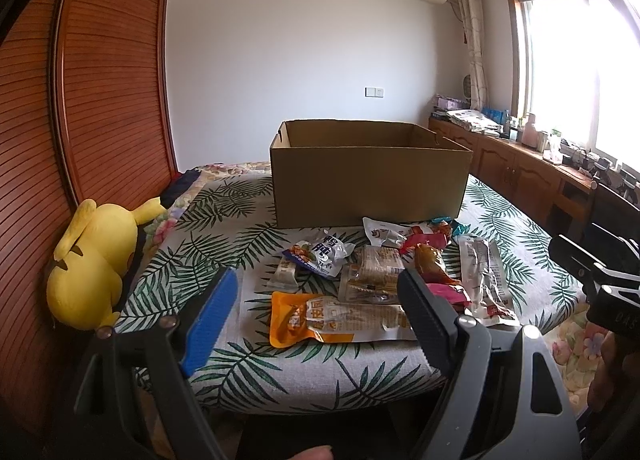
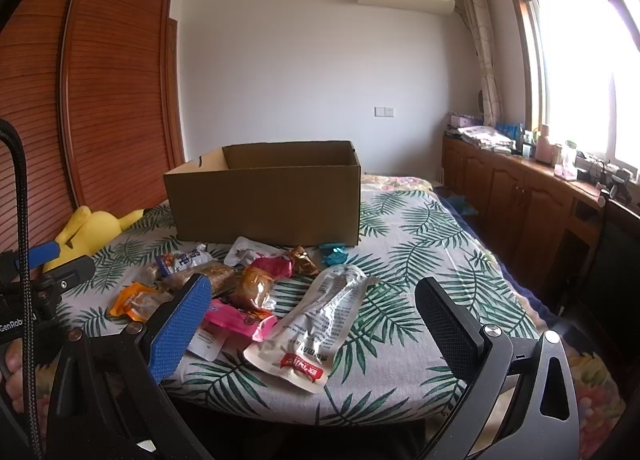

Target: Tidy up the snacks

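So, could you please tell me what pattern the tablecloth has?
Green palm leaves on a pale grey tablecloth; clearest in the right wrist view.

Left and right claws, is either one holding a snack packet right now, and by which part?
Nothing is held. The left claw and right claw are both open above the loose snack packets.

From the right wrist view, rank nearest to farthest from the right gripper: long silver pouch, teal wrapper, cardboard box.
Right gripper, jaws open.
1. Long silver pouch, lying between the fingers.
2. Teal wrapper, just before the box.
3. Cardboard box, behind the pile.
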### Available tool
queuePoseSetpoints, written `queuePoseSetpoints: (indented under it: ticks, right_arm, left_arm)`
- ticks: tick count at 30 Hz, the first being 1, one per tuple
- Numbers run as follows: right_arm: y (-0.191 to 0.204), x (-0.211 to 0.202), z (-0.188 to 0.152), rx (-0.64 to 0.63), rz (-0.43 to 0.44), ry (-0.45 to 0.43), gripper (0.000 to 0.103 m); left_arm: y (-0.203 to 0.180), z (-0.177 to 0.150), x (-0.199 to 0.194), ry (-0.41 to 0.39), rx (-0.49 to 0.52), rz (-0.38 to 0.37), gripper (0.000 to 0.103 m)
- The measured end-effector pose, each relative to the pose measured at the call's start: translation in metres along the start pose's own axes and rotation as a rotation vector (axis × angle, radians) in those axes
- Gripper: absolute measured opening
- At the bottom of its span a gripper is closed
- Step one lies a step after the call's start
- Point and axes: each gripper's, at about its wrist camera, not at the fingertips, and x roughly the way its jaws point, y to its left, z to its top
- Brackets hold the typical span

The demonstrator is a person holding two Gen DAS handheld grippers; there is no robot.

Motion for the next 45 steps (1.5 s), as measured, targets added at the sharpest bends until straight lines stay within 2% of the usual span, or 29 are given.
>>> queuePoseSetpoints:
  ticks: [36, 45]
  right_arm:
    - [-0.001, -0.002, 0.001, -0.004, -0.003, -0.003, 0.103]
    - [-0.001, 0.006, -0.004, -0.017, -0.013, 0.02, 0.103]
  left_arm:
    - [0.001, 0.0, 0.0, -0.003, -0.002, 0.0, 0.083]
    - [0.003, -0.006, 0.012, 0.04, -0.008, -0.007, 0.083]
